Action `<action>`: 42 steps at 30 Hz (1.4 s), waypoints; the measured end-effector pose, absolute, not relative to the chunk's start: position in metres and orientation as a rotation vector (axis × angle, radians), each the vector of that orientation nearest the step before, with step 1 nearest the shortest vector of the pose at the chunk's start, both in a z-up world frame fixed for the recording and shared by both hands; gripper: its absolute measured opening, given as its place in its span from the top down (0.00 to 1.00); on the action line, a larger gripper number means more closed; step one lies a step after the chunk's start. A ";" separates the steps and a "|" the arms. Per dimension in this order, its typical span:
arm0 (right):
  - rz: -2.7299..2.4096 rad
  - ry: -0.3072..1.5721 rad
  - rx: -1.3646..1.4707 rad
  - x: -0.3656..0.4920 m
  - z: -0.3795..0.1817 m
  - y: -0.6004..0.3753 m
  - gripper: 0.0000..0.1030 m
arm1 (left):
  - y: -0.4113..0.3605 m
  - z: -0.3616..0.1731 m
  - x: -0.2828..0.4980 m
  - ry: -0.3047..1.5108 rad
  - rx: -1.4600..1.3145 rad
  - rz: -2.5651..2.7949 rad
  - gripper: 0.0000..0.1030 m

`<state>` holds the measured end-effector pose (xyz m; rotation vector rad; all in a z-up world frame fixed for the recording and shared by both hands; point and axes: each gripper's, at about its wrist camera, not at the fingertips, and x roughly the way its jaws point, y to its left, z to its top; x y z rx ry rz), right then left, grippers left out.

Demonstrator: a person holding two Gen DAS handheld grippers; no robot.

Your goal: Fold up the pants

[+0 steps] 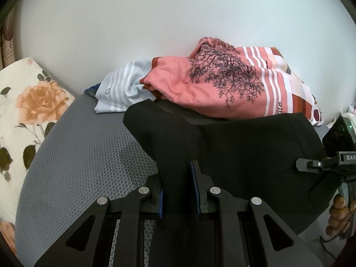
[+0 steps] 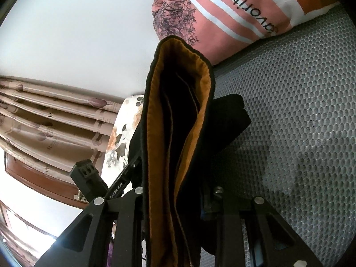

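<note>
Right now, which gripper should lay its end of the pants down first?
Probably left. The left gripper pinches the black pants low over the grey mat; the right gripper holds its end raised.

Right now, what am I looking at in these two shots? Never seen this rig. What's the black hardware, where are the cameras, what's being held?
No robot here: a person holds a pair of two-finger tongs in each hand. Each carries a fisheye camera looking forward along its fingers, so the black linkage at the bottom of each picture is that tool itself.

The left view shows the left tongs shut on a bunched part of the black pants. At its right edge you see the right tongs and the person's hand.

The right view shows the right tongs shut on the pants' edge, whose orange lining faces the camera.

Underneath is a grey mesh mat. Behind lie a pink printed cloth, a pale striped cloth and a floral pillow.
</note>
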<state>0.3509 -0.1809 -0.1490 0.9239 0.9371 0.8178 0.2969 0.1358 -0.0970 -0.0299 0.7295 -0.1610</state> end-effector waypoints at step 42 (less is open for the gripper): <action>0.615 0.921 0.570 0.349 -0.160 -0.158 0.72 | 0.157 -0.150 0.312 0.784 -0.032 -0.082 0.65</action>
